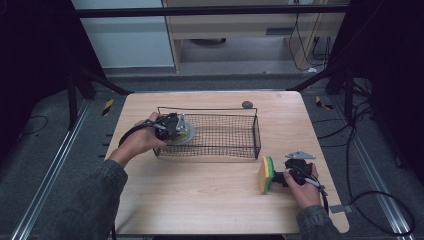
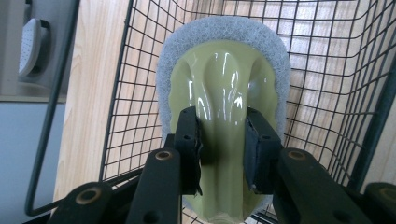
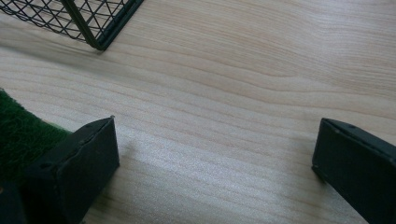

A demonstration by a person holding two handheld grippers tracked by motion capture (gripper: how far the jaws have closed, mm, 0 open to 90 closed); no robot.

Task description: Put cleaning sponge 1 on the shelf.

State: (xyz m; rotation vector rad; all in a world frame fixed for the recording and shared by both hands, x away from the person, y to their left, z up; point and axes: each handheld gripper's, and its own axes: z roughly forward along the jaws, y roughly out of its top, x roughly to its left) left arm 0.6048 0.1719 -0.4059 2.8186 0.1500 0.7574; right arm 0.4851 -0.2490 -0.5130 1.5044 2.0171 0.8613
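The left hand-held gripper sits at the left end of a black wire basket, which stands in the middle of the wooden worktop, a little toward its far edge. In the left gripper view its two black jaws are clamped on the raised ridge of a pale green scrubber with a grey-white pad round its rim (the ridge is glossy and catches the light). The scrubber is inside the basket, close to the left wall; whether it rests on the mesh floor cannot be told.

The right hand-held gripper lies low near the worktop's right edge, toward the near right corner. In the right gripper view its jaws stand wide apart with bare wood between them, and a dark green scouring surface shows just beside one jaw. That belongs to a yellow-and-green sponge, standing on its edge just beside the jaw tips, apart from the basket's near right corner.

A small grey round object lies near the far edge of the worktop, behind the basket.
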